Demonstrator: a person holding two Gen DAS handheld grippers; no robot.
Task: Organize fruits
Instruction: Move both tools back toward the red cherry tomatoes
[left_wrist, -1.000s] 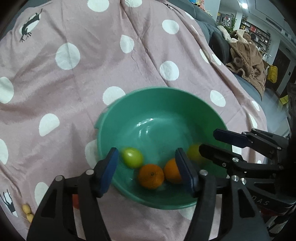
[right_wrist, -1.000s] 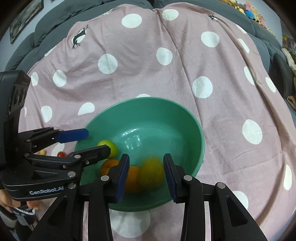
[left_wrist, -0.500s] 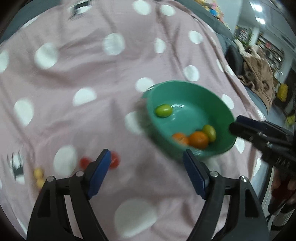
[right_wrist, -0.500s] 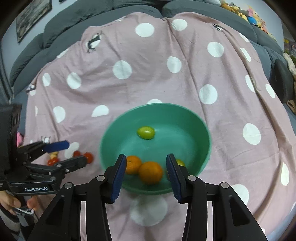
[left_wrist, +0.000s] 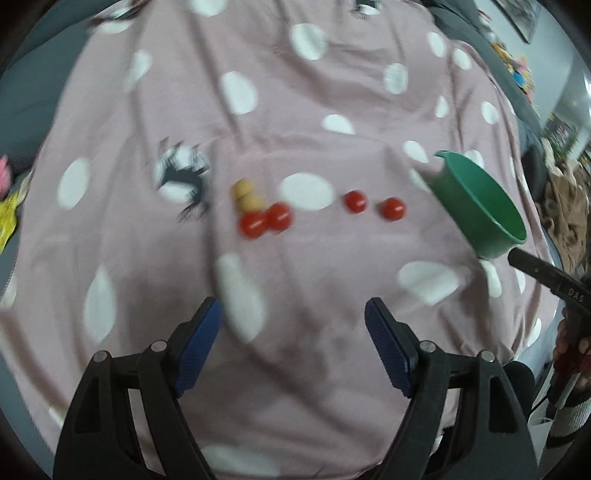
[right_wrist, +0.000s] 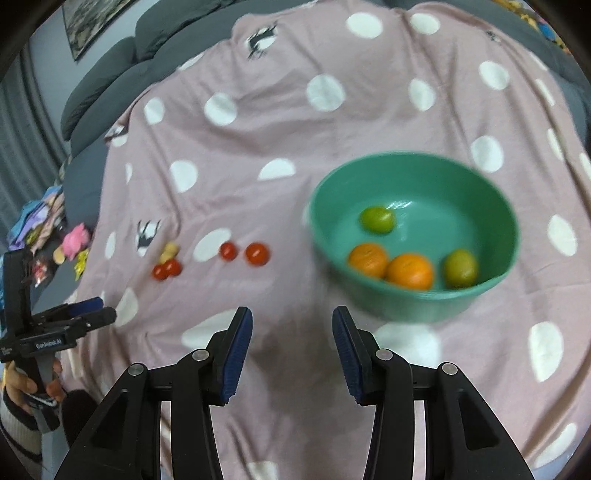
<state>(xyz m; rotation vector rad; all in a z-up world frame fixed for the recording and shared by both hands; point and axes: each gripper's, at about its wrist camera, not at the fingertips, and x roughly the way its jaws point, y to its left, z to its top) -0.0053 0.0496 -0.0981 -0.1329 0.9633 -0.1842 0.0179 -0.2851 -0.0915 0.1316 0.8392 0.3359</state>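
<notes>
A green bowl sits on the pink dotted cloth and holds two oranges and two green fruits. In the left wrist view the bowl is at the far right. Several small red fruits and two small yellow ones lie on the cloth ahead of my left gripper, which is open and empty. They also show left of the bowl in the right wrist view. My right gripper is open and empty, in front of the bowl.
The cloth covers a grey sofa. Small toys and wrappers lie off the cloth's left edge. A brown blanket lies beyond the bowl in the left wrist view.
Both grippers have pulled back from the bowl. My left gripper has swung left and now faces the red and yellow fruits. The bowl has shifted to the right in both views.
</notes>
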